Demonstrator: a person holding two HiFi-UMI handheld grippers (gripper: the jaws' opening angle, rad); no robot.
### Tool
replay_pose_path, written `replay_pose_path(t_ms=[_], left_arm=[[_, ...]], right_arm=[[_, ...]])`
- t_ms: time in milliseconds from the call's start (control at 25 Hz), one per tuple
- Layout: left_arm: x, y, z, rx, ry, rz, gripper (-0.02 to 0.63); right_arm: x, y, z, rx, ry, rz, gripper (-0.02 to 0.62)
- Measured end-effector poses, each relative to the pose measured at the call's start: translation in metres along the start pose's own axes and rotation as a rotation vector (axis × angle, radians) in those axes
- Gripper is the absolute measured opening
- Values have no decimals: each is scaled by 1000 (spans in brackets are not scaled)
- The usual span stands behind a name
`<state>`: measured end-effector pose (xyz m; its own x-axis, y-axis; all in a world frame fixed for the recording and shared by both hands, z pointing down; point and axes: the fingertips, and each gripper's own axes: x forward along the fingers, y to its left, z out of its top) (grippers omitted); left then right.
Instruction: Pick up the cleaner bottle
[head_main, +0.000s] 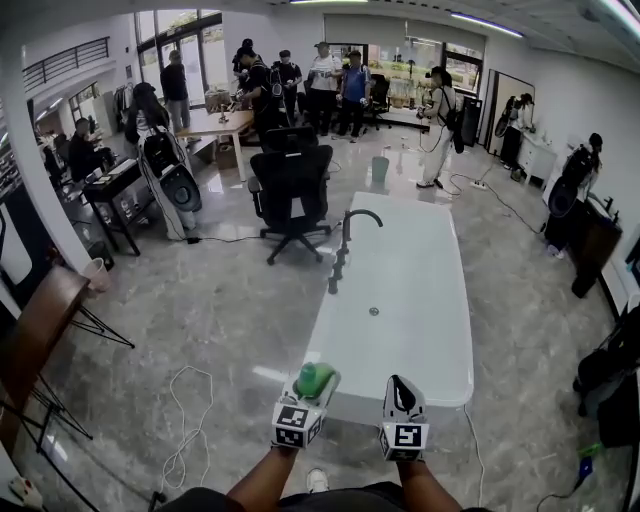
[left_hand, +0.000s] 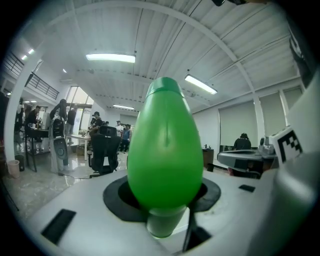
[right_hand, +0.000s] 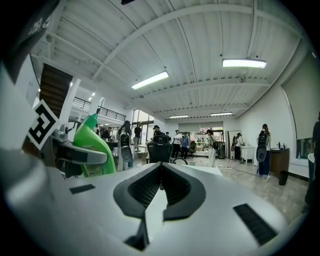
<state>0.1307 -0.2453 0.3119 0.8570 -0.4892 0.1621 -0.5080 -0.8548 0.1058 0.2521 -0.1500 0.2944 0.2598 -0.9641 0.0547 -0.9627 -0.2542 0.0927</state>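
Where the bathtub lies: the white bathtub (head_main: 420, 300) runs lengthwise away from the person, with its faucet (head_main: 349, 232) on the left rim. Every place below is told from this bathtub.
Left gripper: the left gripper (head_main: 318, 378) is over the bathtub's near left corner and points along the bathtub's length.
Right gripper: the right gripper (head_main: 400, 384) is over the bathtub's near rim, to the right of the left gripper and apart from it. It points the same way.
Cleaner bottle: the green cleaner bottle (left_hand: 165, 150) sits between the left fingers at the near left corner. No view shows it resting on the bathtub, so it looks lifted clear.
Bottle's long axis: it stands upright with the cap on top, crossing the line the fingers point along. From the right gripper view the neck leans slightly.
Left fingers: they are clamped on the bottle's lower belly, one at each side.
Right fingers: they are pressed together with nothing between them.
Nearer hand: the left hand has the bottle. From the right gripper the bottle lies off to its left, near but not touching.
Coming move, as a judgement: the pick-up looks done on the left side alone. What follows depends on keeping the upright bottle from tipping about the low grip. The right hand has no part to play unless it is needed to steady the bottle.
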Motion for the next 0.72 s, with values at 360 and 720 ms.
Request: replay_pose_path(t_ms=[360, 720], left_arm=[[29, -15, 8, -5, -11, 4, 183], [47, -41, 21, 29, -23, 17, 183]], right_arm=[[12, -32, 12, -38, -7, 17, 17], [6, -81, 27, -46, -32, -67, 17]])
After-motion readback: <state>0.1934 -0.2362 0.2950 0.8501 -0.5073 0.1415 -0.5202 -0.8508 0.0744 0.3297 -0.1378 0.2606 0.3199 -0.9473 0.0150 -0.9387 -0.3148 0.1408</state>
